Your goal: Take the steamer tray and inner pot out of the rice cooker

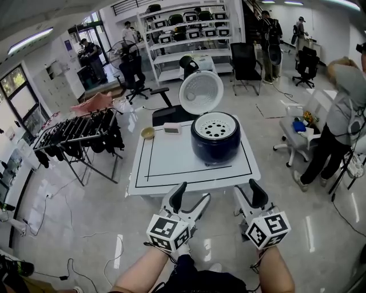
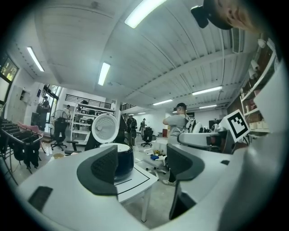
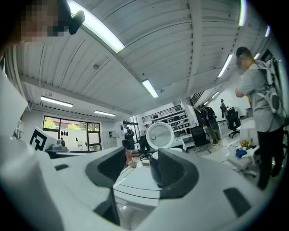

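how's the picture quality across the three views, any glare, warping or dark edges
Head view: strong fisheye bend and dark corners; ceiling lights glare in streaks off the glossy floor, while the rice cooker is sharp and evenly lit. Left gripper view: round black vignette, ceiling light blown out white. Right gripper view: same vignette, tube light overexposed.

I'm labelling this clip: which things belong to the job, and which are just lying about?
Job: rice cooker, lid open; steamer tray inside it; left gripper and right gripper, jaws open, empty.
Lying about: small bowl and white box on the table.
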A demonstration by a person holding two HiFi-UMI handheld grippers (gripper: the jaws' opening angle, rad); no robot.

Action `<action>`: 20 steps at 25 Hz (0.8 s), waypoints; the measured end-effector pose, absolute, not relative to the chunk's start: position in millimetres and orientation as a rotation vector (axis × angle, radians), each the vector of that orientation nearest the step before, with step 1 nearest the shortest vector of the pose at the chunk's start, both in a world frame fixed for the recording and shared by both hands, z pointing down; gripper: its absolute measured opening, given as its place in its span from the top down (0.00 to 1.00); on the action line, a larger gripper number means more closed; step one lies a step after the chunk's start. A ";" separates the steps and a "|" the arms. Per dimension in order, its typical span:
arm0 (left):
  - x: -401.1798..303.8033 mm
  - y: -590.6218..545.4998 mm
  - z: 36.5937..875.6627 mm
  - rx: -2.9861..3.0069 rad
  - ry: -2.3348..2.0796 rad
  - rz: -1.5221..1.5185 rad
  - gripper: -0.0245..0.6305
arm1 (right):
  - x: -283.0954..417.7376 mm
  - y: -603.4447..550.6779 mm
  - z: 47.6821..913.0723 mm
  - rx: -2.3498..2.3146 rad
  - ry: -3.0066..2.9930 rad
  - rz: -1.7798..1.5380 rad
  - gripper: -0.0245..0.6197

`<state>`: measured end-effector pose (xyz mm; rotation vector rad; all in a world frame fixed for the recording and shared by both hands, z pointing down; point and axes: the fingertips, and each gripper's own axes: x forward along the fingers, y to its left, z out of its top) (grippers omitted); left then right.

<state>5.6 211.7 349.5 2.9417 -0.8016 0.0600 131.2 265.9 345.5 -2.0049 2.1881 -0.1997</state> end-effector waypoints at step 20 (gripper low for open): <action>33.6 48.7 356.4 2.940 -0.626 0.051 0.45 | 159.9 121.6 353.7 -2.209 2.067 -0.247 0.63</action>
